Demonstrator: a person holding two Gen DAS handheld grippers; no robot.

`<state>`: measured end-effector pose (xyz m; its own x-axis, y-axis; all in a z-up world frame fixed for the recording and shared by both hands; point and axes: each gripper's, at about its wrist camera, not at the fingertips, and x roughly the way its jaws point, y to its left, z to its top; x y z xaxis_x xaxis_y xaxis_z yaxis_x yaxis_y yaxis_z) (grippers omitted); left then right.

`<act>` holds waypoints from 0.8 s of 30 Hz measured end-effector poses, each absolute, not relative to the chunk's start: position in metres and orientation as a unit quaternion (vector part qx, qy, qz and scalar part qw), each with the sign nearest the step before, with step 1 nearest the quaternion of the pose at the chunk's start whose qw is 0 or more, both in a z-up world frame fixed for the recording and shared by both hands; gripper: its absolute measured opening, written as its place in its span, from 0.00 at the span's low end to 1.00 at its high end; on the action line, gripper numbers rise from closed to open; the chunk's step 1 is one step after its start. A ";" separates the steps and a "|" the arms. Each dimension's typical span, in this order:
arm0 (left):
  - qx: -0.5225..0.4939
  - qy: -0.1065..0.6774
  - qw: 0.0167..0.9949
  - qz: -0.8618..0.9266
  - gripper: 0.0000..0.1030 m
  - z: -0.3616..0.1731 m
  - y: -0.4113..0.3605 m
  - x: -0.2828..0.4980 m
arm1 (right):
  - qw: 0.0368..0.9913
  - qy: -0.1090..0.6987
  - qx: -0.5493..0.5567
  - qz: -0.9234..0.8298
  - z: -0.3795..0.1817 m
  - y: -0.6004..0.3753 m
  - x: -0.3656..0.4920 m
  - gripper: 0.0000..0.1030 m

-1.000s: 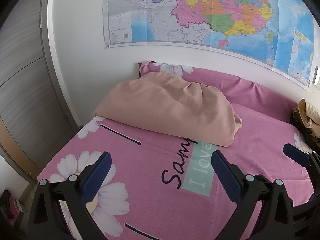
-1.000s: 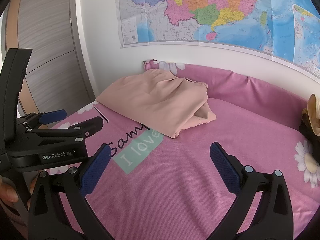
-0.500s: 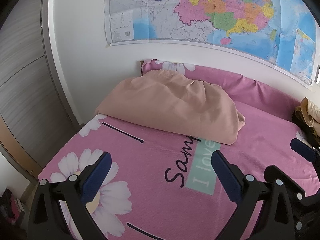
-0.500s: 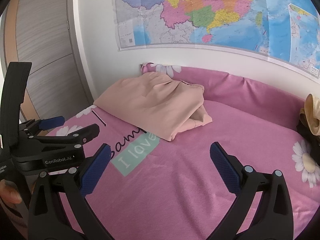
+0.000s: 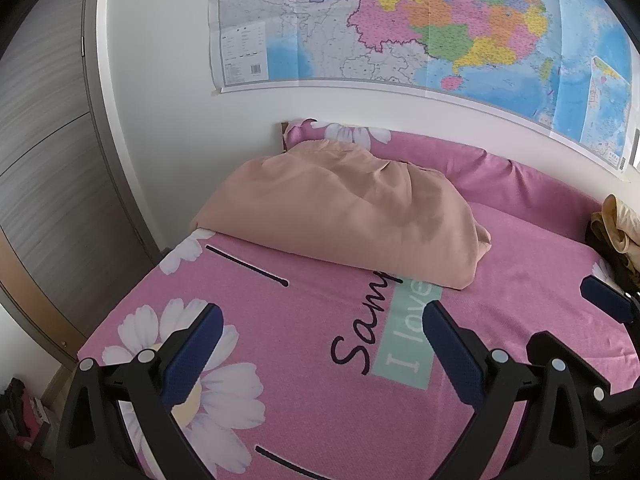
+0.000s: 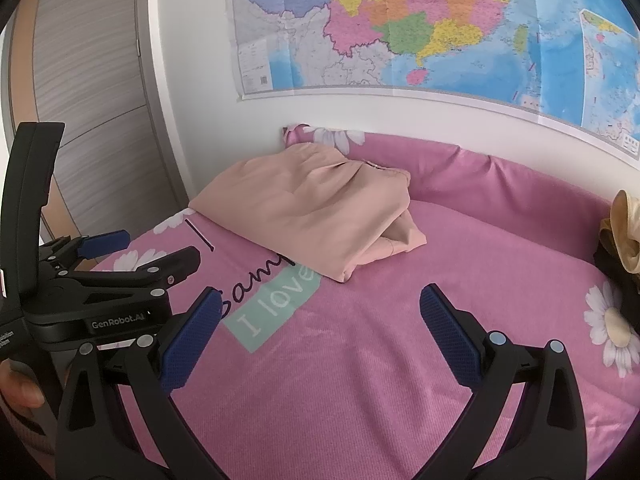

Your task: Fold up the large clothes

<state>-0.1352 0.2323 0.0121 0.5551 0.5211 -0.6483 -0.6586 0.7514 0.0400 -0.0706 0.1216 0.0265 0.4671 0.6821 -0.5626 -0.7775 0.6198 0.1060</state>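
Pink bedsheet (image 6: 360, 380) lies bare between folded garment (image 6: 316, 216) and both spread tools.

Peach garment (image 5: 340, 216), apparently folded, lies on bed (image 5: 520, 264).

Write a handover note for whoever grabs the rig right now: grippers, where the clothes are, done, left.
Left gripper: open, empty, above the pink bedsheet.
Right gripper: open, empty, also above the sheet.
Folded peach garment: lies at the head of the bed under the wall map, touched by neither gripper.
Heap of clothes: unfolded at the bed's right edge, tan over something dark.
Done: peach garment looks folded.
Left: probably the heap on the right.
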 end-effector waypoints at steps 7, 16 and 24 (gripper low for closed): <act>-0.104 0.330 0.875 0.338 0.94 0.012 0.233 -0.135 | 0.850 0.290 -0.085 0.431 0.027 0.123 -0.070 0.95; -0.101 0.335 0.874 0.338 0.94 0.010 0.233 -0.134 | 0.849 0.294 -0.086 0.431 0.026 0.124 -0.070 0.95; -0.100 0.337 0.875 0.333 0.94 0.007 0.234 -0.133 | 0.849 0.299 -0.081 0.428 0.024 0.124 -0.069 0.95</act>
<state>-0.1328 0.2339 0.0073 0.5515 0.5144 -0.6567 -0.6496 0.7587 0.0488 -0.0693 0.1238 0.0240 0.4544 0.6790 -0.5767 -0.7758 0.6198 0.1185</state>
